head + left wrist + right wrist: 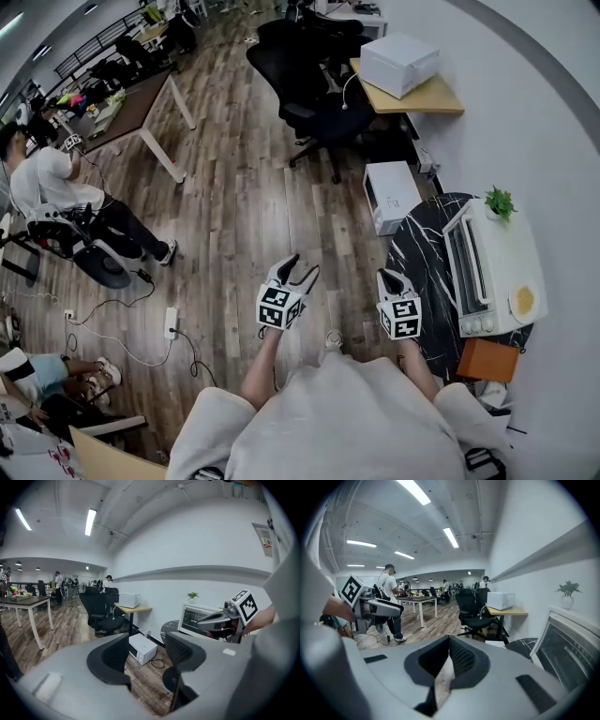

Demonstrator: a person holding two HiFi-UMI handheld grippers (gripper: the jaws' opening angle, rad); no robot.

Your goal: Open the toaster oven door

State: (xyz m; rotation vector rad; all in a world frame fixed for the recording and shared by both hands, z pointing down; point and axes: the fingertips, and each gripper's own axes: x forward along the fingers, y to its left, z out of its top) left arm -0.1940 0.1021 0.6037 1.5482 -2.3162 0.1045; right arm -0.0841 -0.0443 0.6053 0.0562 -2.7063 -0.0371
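Observation:
The white toaster oven stands on a dark marble round table at the right, its glass door closed and facing left. It also shows in the left gripper view and at the right edge of the right gripper view. My left gripper hangs over the wooden floor, well left of the oven, jaws wide apart and empty. My right gripper is just short of the table's near edge, apart from the oven, its jaw tips together with nothing held.
A small potted plant and a yellow plate sit on the oven top. A white microwave lies on the floor beside the table. Beyond are black office chairs, a desk with a white box, and a seated person.

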